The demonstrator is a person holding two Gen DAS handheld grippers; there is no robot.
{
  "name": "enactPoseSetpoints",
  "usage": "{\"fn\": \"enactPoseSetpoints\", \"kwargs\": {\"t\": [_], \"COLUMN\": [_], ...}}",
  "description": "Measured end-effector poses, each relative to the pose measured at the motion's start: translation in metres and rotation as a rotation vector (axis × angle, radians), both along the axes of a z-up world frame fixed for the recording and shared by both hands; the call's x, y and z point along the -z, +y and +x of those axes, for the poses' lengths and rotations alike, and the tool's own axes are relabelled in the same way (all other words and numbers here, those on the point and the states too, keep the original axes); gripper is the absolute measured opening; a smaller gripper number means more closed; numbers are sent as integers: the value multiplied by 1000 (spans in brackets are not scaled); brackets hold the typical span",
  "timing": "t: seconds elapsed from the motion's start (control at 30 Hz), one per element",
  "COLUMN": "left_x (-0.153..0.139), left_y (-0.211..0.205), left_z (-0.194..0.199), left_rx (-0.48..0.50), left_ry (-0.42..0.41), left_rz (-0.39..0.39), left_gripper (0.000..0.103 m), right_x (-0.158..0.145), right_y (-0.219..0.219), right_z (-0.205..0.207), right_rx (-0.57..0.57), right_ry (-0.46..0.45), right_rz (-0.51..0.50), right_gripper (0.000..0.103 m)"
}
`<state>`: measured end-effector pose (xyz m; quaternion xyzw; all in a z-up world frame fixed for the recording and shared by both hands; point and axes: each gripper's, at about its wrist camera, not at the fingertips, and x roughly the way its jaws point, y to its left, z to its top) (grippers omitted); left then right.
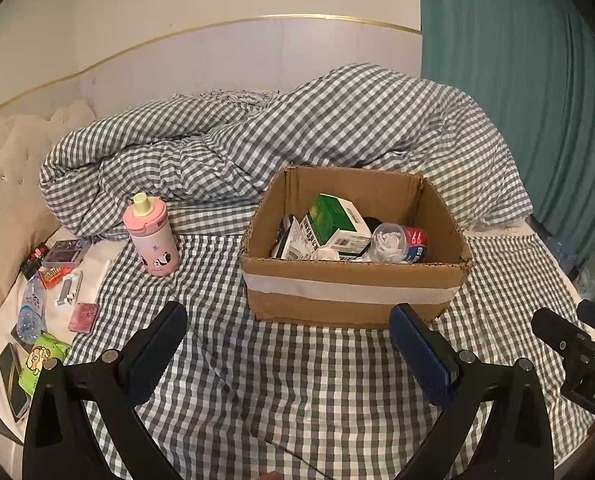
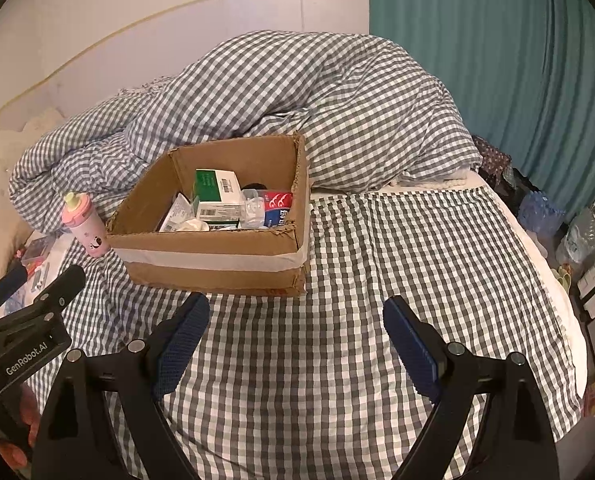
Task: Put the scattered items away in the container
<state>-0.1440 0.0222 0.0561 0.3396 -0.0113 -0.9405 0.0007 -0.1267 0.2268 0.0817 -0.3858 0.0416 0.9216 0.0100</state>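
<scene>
A cardboard box [image 1: 353, 280] sits on the checked bed [image 1: 297, 380], at twelve o'clock from the left gripper [image 1: 289, 348], near but untouched. A pink bottle [image 1: 151, 236] stands at ten o'clock. The right gripper [image 2: 297, 340] sees the box at eleven. Both grippers gape wide, empty.

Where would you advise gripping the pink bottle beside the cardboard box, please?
Grip the pink bottle across its straight body, below the wider pink lid, coming level from the near side. It stands upright, clear of the cardboard box, so open jaws should fit either side.
</scene>
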Motion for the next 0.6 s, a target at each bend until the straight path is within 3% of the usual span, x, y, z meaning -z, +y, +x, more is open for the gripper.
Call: {"fn": "enactPoseSetpoints", "kwargs": {"t": [0.4,0.6], "left_x": [3,-2], "left_y": [0,-3], "left_z": [-4,3], "left_rx": [12,17], "left_ry": [-32,36], "left_rz": [15,44], "left_gripper": [103,103], "right_x": [2,1], "right_y": [1,5], "right_z": [-2,0], "right_rx": [-1,14], "right_ry": [-9,-5], "right_rz": [8,5], "right_gripper": [89,89]}}
